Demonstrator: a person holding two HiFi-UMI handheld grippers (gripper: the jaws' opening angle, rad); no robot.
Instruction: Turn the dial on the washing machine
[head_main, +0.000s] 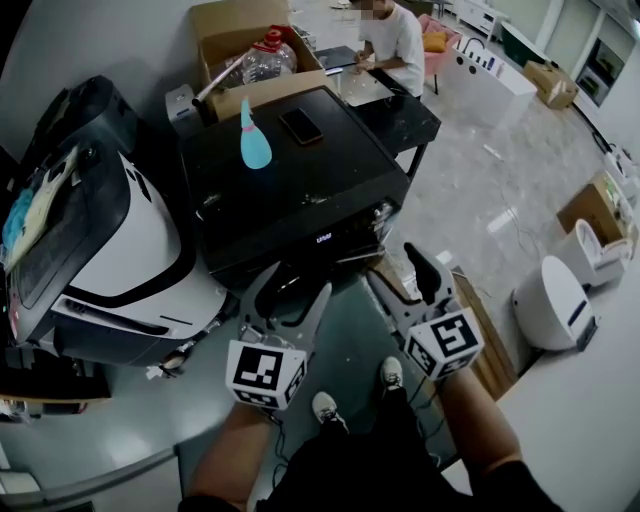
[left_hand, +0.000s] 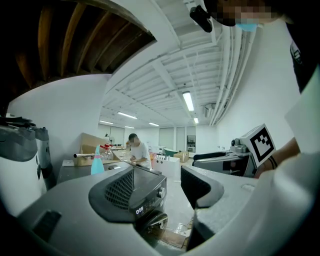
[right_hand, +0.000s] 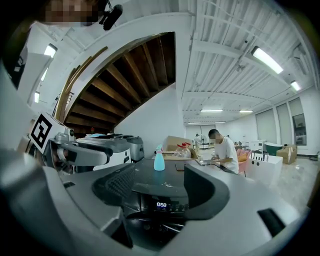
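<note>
While left gripper (head_main: 298, 282) and right gripper (head_main: 400, 275) fingers gape empty, washing machine (head_main: 300, 190) dial (left_hand: 161, 192) lies ahead, apart; left looks better aligned.

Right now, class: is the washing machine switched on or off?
On. The washing machine has a lit display showing digits on its front, seen in both gripper views.

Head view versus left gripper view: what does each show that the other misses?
Only the head view: the wearer's shoes and the left gripper's marker cube. Only the left gripper view: the ceiling strip light and the wooden beams overhead. Both: the washing machine, the blue spray bottle on top of it, the seated person behind it, and the right gripper's marker cube.
</note>
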